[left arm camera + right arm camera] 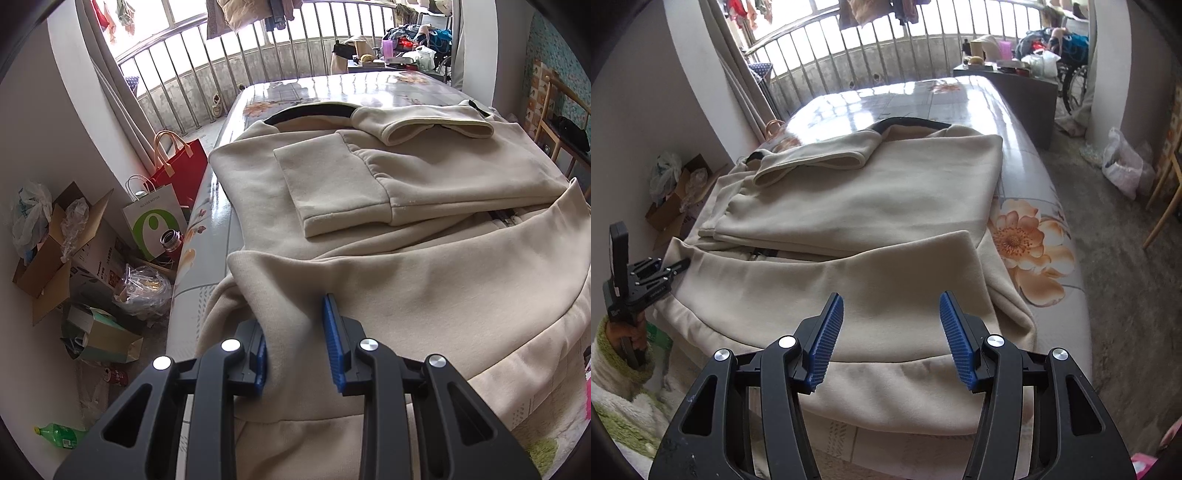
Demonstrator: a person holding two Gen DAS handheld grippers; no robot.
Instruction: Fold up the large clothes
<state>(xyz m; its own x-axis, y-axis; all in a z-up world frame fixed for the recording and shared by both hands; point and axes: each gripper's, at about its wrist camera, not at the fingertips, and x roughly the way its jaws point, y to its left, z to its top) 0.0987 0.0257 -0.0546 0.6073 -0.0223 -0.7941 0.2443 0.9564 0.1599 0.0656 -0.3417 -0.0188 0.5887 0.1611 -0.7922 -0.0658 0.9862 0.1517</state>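
Beige fleece jacket [388,258] spread across the glossy floral bed [1027,236], left gripper [297,343] clamped on its near-edge fold, right gripper [892,339] above the hem, fingers apart, gripping nothing

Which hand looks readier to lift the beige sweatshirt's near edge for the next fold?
Left: its fingers already pinch a ridge of the beige sweatshirt. The right gripper hangs open above the fabric, holding nothing.

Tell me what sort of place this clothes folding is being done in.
Most likely a lived-in home bedroom beside a balcony. A beige hoodie lies on a floral-print bed, laundry hangs above the barred balcony railing, and shopping bags and cardboard boxes clutter the floor.
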